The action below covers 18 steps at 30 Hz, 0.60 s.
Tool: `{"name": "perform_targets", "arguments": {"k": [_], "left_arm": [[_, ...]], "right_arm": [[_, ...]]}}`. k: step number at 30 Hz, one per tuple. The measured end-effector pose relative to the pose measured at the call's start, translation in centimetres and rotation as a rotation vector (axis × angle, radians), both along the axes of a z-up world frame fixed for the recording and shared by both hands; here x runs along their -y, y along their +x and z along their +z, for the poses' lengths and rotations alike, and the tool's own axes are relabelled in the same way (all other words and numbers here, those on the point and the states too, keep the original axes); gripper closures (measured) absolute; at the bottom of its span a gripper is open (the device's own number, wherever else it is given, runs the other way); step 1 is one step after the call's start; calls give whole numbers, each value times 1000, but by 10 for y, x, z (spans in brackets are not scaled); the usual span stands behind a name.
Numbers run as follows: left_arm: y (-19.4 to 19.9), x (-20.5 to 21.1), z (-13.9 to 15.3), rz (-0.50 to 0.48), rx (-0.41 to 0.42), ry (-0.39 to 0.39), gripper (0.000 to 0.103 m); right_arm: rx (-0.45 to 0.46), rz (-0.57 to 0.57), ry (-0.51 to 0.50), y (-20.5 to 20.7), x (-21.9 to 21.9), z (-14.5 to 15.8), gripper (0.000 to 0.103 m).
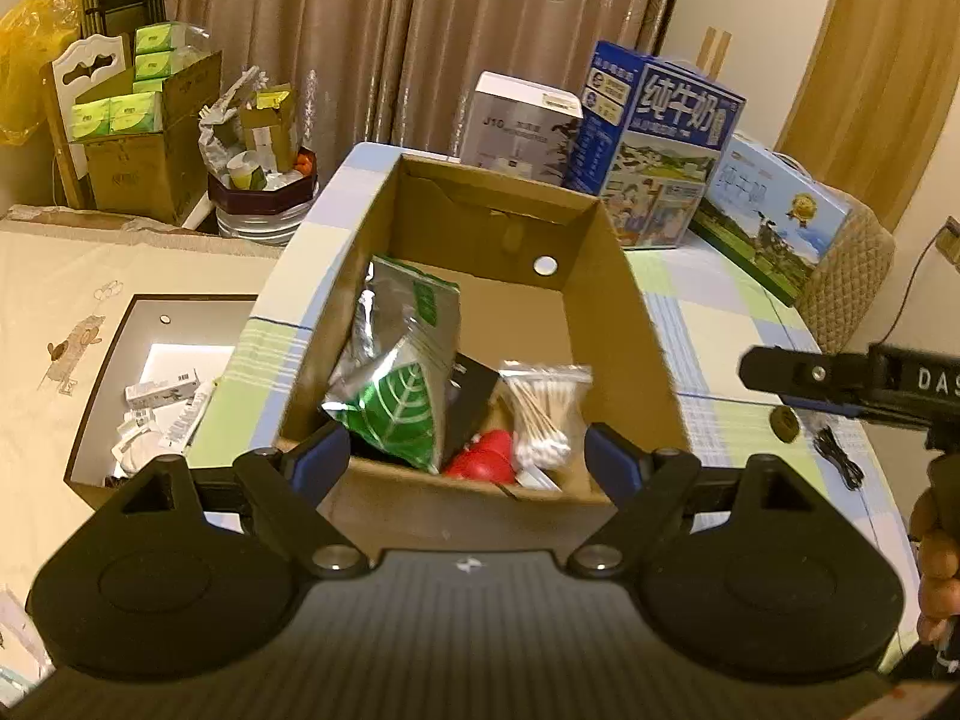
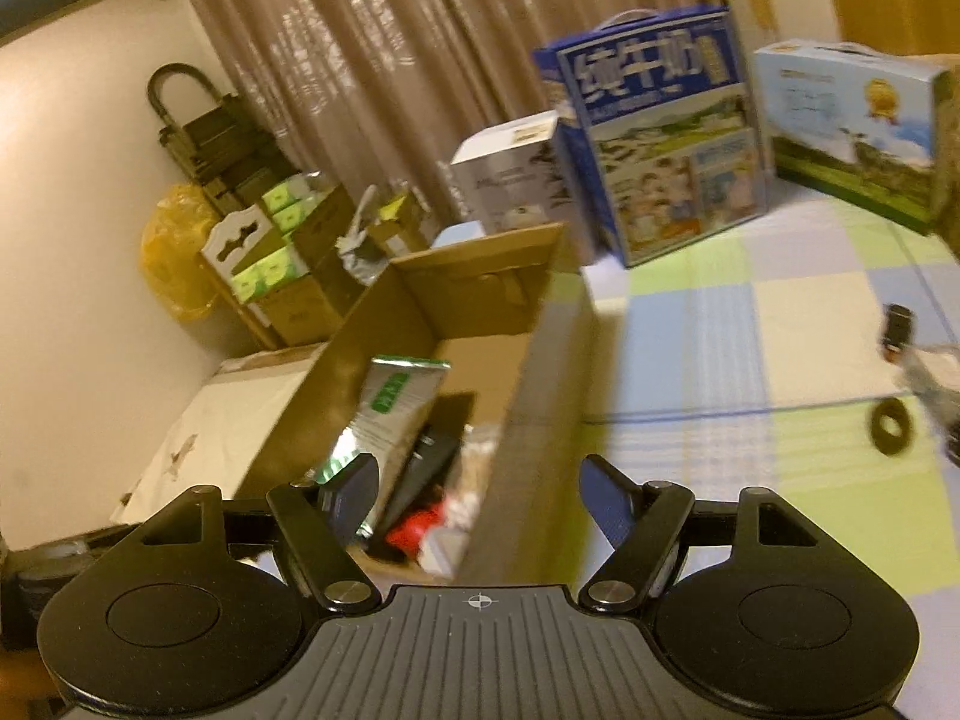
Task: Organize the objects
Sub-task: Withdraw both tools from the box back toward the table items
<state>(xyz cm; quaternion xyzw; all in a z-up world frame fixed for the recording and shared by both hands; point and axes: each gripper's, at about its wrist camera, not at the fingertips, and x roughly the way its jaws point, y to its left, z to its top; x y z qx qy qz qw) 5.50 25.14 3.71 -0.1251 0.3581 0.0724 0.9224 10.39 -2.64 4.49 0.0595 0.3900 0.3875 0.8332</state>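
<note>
Fingers (image 1: 327, 456) of both grippers wide and empty; cotton swabs (image 1: 543, 414) sharp only from left wrist.

A home: brown curtains (image 1: 372, 30), milk cartons (image 1: 660, 144) on a checked-cloth counter (image 1: 720, 324), a tissue-pack box (image 1: 138, 138).

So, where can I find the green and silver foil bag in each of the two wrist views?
Left wrist view: the foil bag leans in the left half of the cardboard box, just left of centre.
Right wrist view: the foil bag is lower left of centre, inside the same box, blurred.
Shared landmark: the blue milk carton behind the box.
</note>
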Motion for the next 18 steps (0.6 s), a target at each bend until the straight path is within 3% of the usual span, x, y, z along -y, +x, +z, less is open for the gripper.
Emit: {"name": "perform_targets", "arguments": {"k": [18], "left_arm": [[-46,82,30,-50,8,45,11]], "right_arm": [[41,-126,12,-40,116,34,32]]}}
